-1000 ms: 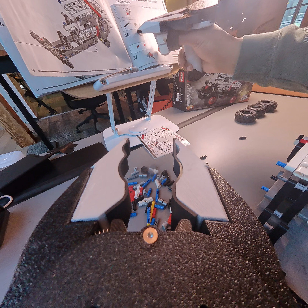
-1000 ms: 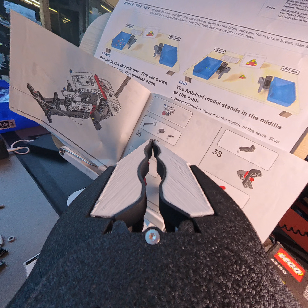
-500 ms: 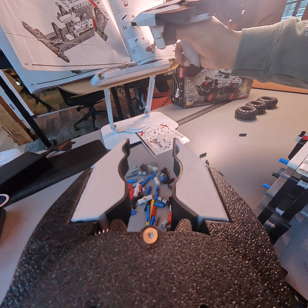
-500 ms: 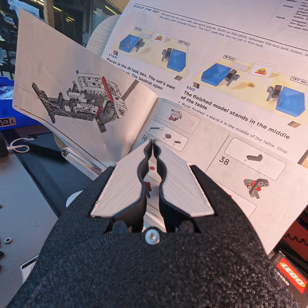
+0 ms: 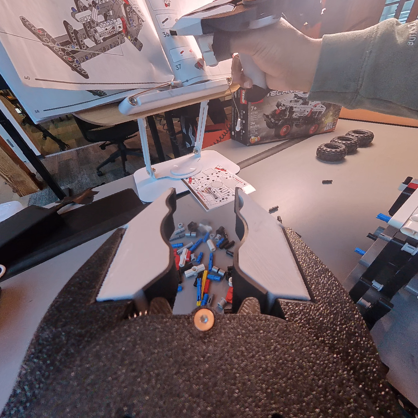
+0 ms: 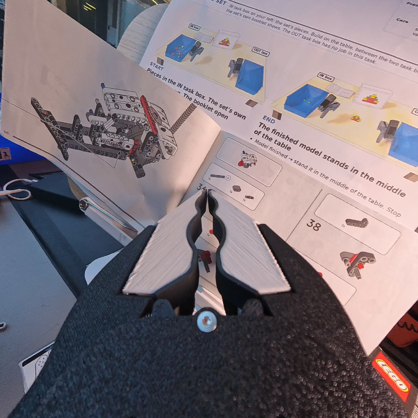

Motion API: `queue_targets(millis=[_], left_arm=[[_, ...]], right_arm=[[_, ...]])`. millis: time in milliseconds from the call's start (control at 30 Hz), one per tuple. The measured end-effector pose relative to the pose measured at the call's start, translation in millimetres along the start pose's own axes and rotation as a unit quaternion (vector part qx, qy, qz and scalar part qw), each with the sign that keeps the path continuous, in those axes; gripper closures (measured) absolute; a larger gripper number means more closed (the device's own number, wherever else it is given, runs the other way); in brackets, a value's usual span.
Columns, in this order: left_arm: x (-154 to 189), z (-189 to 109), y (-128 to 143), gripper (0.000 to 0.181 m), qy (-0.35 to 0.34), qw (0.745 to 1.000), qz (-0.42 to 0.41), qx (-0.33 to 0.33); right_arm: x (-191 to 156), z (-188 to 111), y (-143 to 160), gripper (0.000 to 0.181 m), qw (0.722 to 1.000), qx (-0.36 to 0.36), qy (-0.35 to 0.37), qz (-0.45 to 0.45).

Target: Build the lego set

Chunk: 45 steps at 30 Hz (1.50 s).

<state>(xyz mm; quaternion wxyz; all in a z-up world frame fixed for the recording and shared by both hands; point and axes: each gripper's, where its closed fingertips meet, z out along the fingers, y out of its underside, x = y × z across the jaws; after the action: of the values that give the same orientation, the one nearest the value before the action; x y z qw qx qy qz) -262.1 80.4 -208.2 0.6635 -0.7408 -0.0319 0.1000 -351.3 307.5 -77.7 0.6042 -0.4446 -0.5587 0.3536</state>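
From the left wrist view, my left tongs [image 5: 204, 217] hang wide open and empty over the pile of small parts [image 5: 201, 255] on the tabletop [image 5: 305, 217]. The part-built model [image 5: 393, 248] sits at three o'clock, the tyres [image 5: 346, 144] at two o'clock, and the sticker sheet [image 5: 217, 187] just beyond my tips at twelve. Up at one o'clock my right hand [image 5: 271, 54] holds the other tongs against the booklet [image 5: 90, 45] on its stand [image 5: 176, 135].

From the right wrist view, my right tongs [image 6: 207, 192] are closed, tips together with nothing between them, and they rest at the booklet's [image 6: 101, 113] fold, at twelve o'clock. A printed sheet [image 6: 294, 67] stands behind, and the box [image 6: 393, 380] is at four o'clock.

I judge the step to be working the pages, whether turning or flattening them. To do it well I should press lightly near the fold so the paper doesn't tear or slip its wire clip, and keep the left tongs parked over the pile, ready to pick up the parts called for.
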Motion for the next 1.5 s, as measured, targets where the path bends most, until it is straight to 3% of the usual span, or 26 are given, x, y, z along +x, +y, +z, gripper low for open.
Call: queue_targets(millis=[1500], left_arm=[[0.8,2.8,4.3,0.13,0.01,1.0,-0.019,-0.007]], right_arm=[[13.5,-11.0,3.5,0.167,1.0,-0.015,0.014,-0.017]])
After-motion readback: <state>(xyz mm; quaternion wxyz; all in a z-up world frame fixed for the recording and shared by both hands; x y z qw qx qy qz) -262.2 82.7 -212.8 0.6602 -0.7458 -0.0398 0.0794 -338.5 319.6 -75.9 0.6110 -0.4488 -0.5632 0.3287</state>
